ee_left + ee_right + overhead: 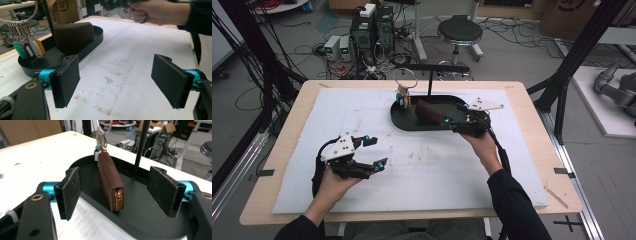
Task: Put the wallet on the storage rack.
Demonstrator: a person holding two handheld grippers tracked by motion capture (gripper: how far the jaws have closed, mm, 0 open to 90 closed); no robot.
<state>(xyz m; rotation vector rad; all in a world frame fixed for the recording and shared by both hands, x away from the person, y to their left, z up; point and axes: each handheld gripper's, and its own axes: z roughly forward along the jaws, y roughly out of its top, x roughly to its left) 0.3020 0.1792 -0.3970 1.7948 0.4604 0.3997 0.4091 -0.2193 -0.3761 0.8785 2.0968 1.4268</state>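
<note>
Over the black tray (150, 225), my right claw (113, 192) gapes astride the brown pouch (110, 180); I'd centre it before clenching. Left claw (120, 82) hangs released above the table (130, 50)

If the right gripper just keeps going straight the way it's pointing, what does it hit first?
Most likely the brown zip pouch, standing on edge in the black tray. The right gripper has its jaws open, with the pouch's zipper end lined up between them. How far off it is, is unclear.
</note>
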